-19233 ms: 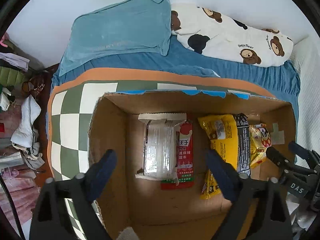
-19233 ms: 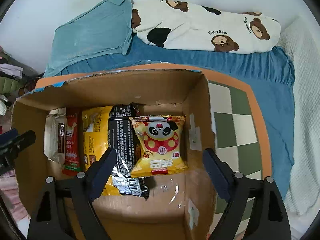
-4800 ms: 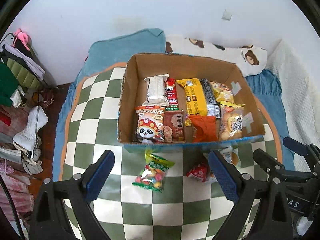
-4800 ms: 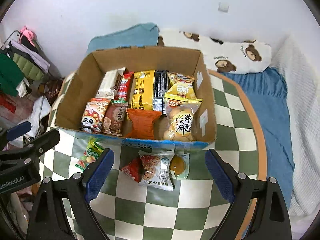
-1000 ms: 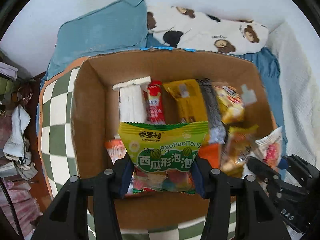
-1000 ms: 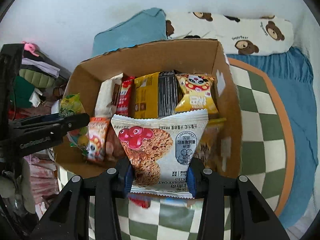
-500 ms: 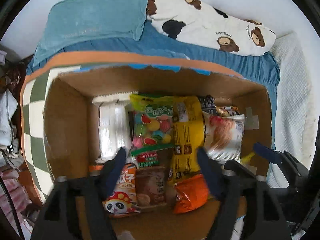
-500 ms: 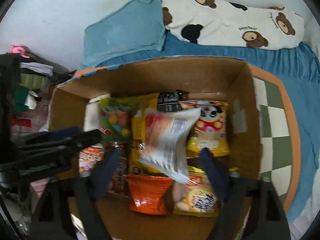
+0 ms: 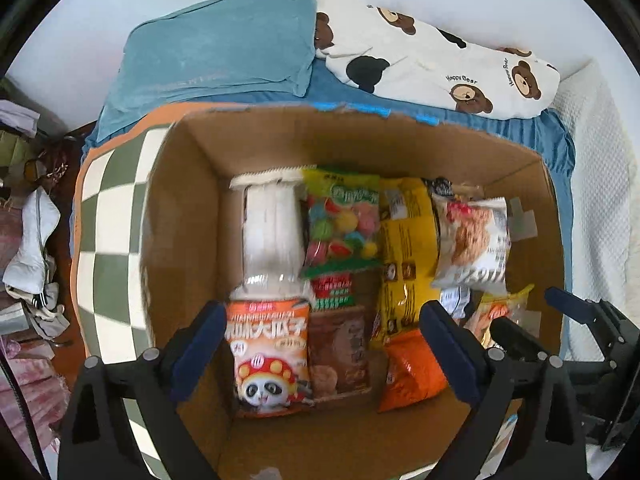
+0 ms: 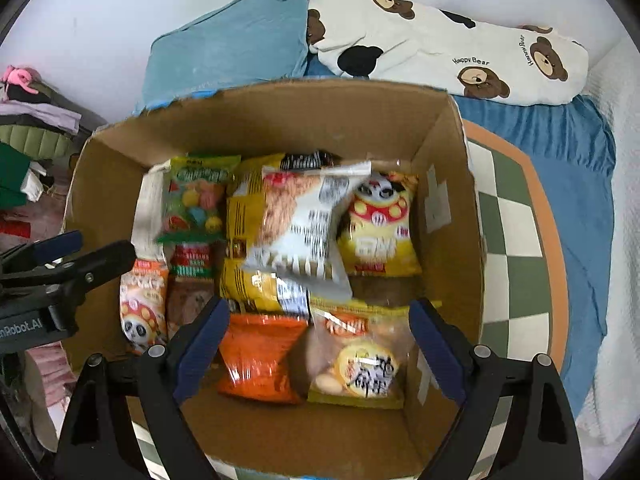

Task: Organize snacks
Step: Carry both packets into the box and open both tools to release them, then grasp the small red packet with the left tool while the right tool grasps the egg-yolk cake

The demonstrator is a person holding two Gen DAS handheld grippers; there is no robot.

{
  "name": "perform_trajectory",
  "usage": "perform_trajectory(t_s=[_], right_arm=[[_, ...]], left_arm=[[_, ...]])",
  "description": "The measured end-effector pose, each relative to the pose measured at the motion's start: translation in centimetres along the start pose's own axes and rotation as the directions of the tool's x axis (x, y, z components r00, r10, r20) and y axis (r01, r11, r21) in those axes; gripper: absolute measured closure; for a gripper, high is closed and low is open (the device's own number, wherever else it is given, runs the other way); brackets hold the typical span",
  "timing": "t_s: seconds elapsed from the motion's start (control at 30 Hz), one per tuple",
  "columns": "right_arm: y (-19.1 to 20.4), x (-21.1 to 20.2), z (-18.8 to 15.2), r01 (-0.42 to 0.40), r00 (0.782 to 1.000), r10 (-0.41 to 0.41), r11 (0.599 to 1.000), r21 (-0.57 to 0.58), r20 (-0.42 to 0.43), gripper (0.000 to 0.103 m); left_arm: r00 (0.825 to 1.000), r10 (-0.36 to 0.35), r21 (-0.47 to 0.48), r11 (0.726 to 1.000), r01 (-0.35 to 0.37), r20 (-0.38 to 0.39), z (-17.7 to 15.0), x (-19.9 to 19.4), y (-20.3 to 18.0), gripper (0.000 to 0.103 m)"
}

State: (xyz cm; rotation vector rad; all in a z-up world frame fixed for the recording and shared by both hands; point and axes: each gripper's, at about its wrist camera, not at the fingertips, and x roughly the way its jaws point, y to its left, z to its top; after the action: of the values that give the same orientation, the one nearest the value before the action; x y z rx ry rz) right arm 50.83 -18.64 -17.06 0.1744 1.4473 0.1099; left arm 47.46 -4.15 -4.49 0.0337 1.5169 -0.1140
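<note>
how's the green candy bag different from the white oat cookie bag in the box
The green bag of coloured candies has a clear window showing round sweets; the white oat cookie packet is opaque, with a printed cookie picture. The candy bag lies straight; the cookie packet lies tilted and looks larger. Both rest on other snacks in the cardboard box.

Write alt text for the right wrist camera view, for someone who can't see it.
The open right gripper hovers empty over a cardboard box packed with snack packets, a white oat-bar packet lying on top. The left gripper, also open, shows at the left edge, and the box sits on a green checked mat on a bed.
</note>
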Motion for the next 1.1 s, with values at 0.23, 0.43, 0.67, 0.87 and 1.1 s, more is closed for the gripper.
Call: perform_trajectory(t_s=[0.23, 0.43, 0.67, 0.87, 1.1], right_arm=[[0.6, -1.6, -3.4, 0.010, 0.999, -0.010, 1.000, -0.016, 0.039, 0.010], [1.1, -4.5, -6.8, 0.017, 0.992, -0.014, 1.000, -0.023, 0.123, 0.010], [1.7, -7.9, -11.9, 0.040, 0.969, -0.031, 0.999, -0.032, 0.244, 0.010], [1.5, -10.1, -16.4, 0.066, 0.942, -0.052, 0.997, -0.031, 0.332, 0.010], [1.3, -13.7, -21.6, 0.090, 0.886, -0.075, 0.996, -0.011, 0.457, 0.010]], left_arm=[[0.999, 0.015, 0.000, 1.000, -0.015, 0.044, -3.6, -1.5, 0.4, 0.004], [0.989, 0.033, -0.004, 0.999, -0.033, 0.141, -7.1, -4.5, 0.4, 0.004], [0.962, 0.048, -0.015, 0.999, -0.046, 0.269, -12.4, -7.9, 0.1, 0.004], [0.926, 0.074, -0.006, 0.997, -0.077, 0.370, -17.0, -10.4, -0.6, 0.004], [0.877, 0.091, -0.007, 0.995, -0.100, 0.472, -21.8, -12.7, -1.7, 0.004]])
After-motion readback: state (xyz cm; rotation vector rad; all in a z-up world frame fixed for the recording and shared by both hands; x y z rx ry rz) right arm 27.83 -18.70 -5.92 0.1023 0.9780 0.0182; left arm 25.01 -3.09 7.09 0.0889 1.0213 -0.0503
